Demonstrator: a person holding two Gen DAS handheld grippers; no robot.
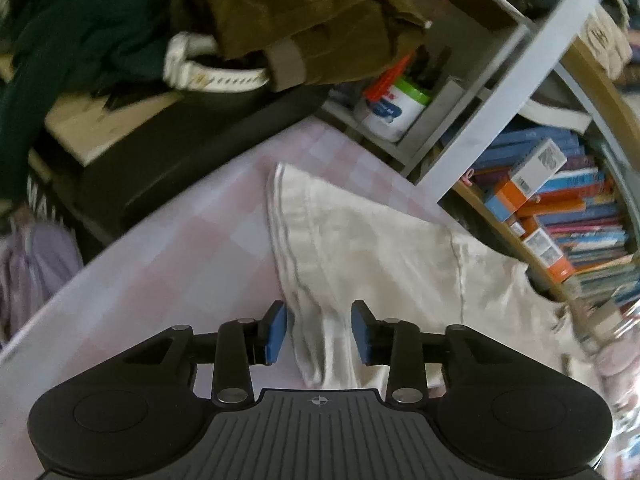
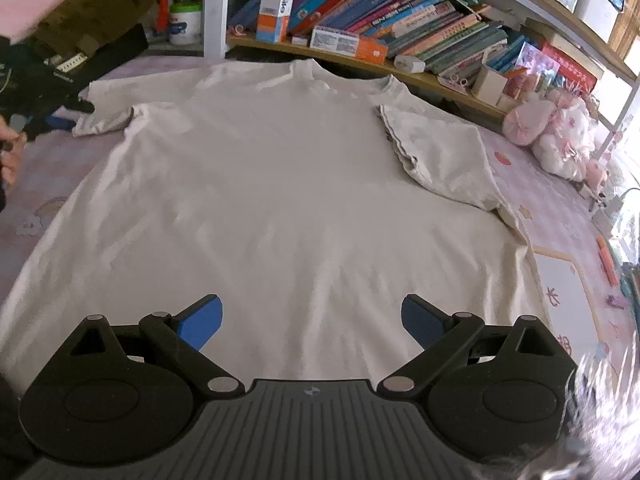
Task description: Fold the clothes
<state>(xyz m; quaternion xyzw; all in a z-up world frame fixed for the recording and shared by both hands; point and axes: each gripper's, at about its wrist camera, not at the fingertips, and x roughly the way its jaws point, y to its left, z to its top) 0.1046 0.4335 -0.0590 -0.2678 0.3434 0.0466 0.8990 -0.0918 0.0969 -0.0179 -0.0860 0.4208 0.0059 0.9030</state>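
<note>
Left fingers: blue pads (image 1: 276, 334) are held a moderate gap apart on the left gripper (image 1: 319, 332); a sleeve edge of the cream T-shirt (image 1: 384, 256) is seen between them, but contact with the cloth cannot be told.
Right fingers: blue pads (image 2: 202, 322) are spread wide on the right gripper (image 2: 312, 322); nothing is held, and they are poised over the shirt's lower hem.
Cream T-shirt (image 2: 280, 200): laid flat on the pink bedsheet (image 2: 560, 208), collar toward the shelf; the right-hand sleeve is folded inward onto the body, the left-hand sleeve lies outward.
Hand (image 2: 10, 152): a person's hand is seen at the far left edge of the right wrist view, near the left-hand sleeve.
Olive garment (image 2: 100, 8): piled with dark clothing at upper left, beyond the shirt.
White tub (image 2: 185, 24): set on a shelf beside the pile.
Bookshelf (image 2: 400, 16): packed with books, behind the collar.
Pink plush toys (image 2: 556, 132): resting on the sheet at right, apart from the shirt.
</note>
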